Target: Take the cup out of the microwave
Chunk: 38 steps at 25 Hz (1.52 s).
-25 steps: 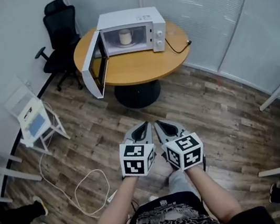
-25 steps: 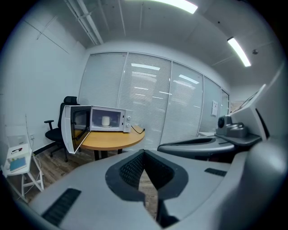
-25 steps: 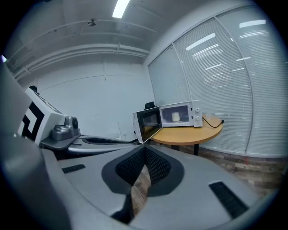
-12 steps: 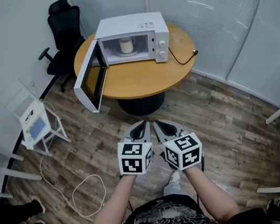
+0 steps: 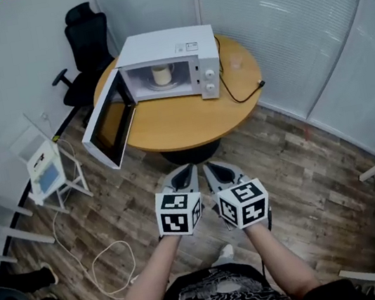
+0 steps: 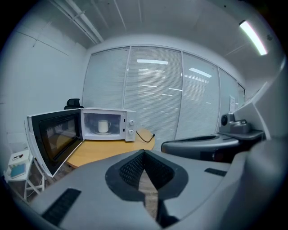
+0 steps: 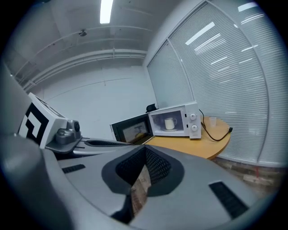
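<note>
**Head view**
- Left gripper (image 5: 184,175): held out low in front of the person, above the wooden floor (image 5: 302,155), pointing toward the table; jaws together.
- Right gripper (image 5: 216,170): just beside the left one and parallel to it, marker cube on top; jaws together as well.
- Microwave (image 5: 170,54): white, standing on the far part of the round wooden tabletop (image 5: 182,118), control knobs on its right side.
- Microwave door (image 5: 107,127): swung wide open to the left, reaching out past the tabletop's edge.
- Cup (image 5: 161,75): pale, upright inside the microwave's lit cavity, well apart from both grippers.
- Power cord (image 5: 233,89): black, running from the microwave across the tabletop to its right edge.
- Small clear cup (image 5: 235,63): on the tabletop to the right of the microwave.
- Office chair (image 5: 84,45): black, behind the table on the left.
- White stand (image 5: 47,169): on the floor to the left of the table, with a white cable (image 5: 111,265) looped near it.

**Left gripper view**
- Jaws: pressed together at the tips, gripping nothing; only floor shows through the notch behind them.
- Cup: handle to the right, inside the open microwave, far ahead and to the left.
- Right gripper: alongside, at the right edge.

**Right gripper view**
- Jaws: closed tip to tip, empty.
- Cup: on the turntable in the cavity, ahead beyond the jaws.
- Left gripper: at the left, its marker cube showing.
</note>
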Each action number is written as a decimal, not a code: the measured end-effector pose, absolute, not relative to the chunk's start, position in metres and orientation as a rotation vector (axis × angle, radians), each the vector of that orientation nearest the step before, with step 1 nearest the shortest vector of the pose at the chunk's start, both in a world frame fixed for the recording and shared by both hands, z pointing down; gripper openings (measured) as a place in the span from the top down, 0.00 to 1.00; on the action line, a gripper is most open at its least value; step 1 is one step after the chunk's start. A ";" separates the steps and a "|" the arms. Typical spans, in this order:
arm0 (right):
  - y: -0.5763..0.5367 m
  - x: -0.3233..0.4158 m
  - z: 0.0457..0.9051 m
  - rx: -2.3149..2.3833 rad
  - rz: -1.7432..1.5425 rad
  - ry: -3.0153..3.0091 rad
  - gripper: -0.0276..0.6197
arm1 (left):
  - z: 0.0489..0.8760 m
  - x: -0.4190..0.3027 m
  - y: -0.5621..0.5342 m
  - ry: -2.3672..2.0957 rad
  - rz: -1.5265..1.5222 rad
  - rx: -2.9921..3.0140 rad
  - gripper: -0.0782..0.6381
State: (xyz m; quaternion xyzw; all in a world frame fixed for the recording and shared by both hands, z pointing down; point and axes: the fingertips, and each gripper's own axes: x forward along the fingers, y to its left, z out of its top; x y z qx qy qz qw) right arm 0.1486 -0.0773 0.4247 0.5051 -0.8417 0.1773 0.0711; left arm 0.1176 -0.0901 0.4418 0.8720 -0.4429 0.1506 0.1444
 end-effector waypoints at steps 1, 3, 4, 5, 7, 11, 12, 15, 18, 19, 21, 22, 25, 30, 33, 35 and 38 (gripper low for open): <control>-0.080 0.154 0.425 1.514 0.533 -2.534 0.93 | 0.442 0.122 -0.093 -1.284 0.433 2.508 0.88; -0.085 0.164 0.426 1.508 0.534 -2.536 0.93 | 0.444 0.129 -0.098 -1.296 0.433 2.500 0.88; -0.088 0.168 0.428 1.506 0.536 -2.536 0.93 | 0.445 0.132 -0.100 -1.301 0.434 2.495 0.88; -0.090 0.172 0.428 1.505 0.538 -2.537 0.93 | 0.447 0.135 -0.102 -1.305 0.435 2.491 0.88; -0.093 0.176 0.429 1.505 0.542 -2.540 0.93 | 0.449 0.139 -0.105 -1.305 0.437 2.485 0.88; -0.102 0.180 0.431 1.508 0.545 -2.540 0.93 | 0.453 0.142 -0.115 -1.299 0.432 2.478 0.88; -0.105 0.180 0.433 1.508 0.547 -2.536 0.93 | 0.454 0.142 -0.119 -1.297 0.430 2.477 0.88; -0.117 0.180 0.439 1.516 0.551 -2.519 0.93 | 0.459 0.140 -0.134 -1.286 0.424 2.474 0.88; -0.136 0.176 0.444 1.529 0.547 -2.498 0.93 | 0.464 0.138 -0.154 -1.263 0.410 2.482 0.88; -0.145 0.174 0.445 1.534 0.544 -2.490 0.93 | 0.465 0.137 -0.162 -1.253 0.405 2.485 0.88; -0.165 0.167 0.446 1.540 0.535 -2.477 0.93 | 0.467 0.130 -0.183 -1.239 0.393 2.489 0.88; -0.176 0.162 0.446 1.541 0.531 -2.471 0.93 | 0.467 0.126 -0.195 -1.234 0.387 2.488 0.88; -0.207 0.147 0.446 1.543 0.516 -2.450 0.93 | 0.469 0.113 -0.228 -1.215 0.368 2.488 0.88; -0.257 0.122 0.446 1.565 0.519 -2.423 0.93 | 0.471 0.087 -0.278 -1.186 0.357 2.482 0.88; -0.281 0.106 0.445 1.577 0.520 -2.404 0.93 | 0.473 0.073 -0.300 -1.161 0.360 2.488 0.88; -0.295 0.095 0.445 1.588 0.516 -2.392 0.93 | 0.474 0.064 -0.314 -1.140 0.357 2.494 0.88; -0.313 0.079 0.443 1.602 0.502 -2.370 0.93 | 0.475 0.053 -0.332 -1.101 0.336 2.501 0.88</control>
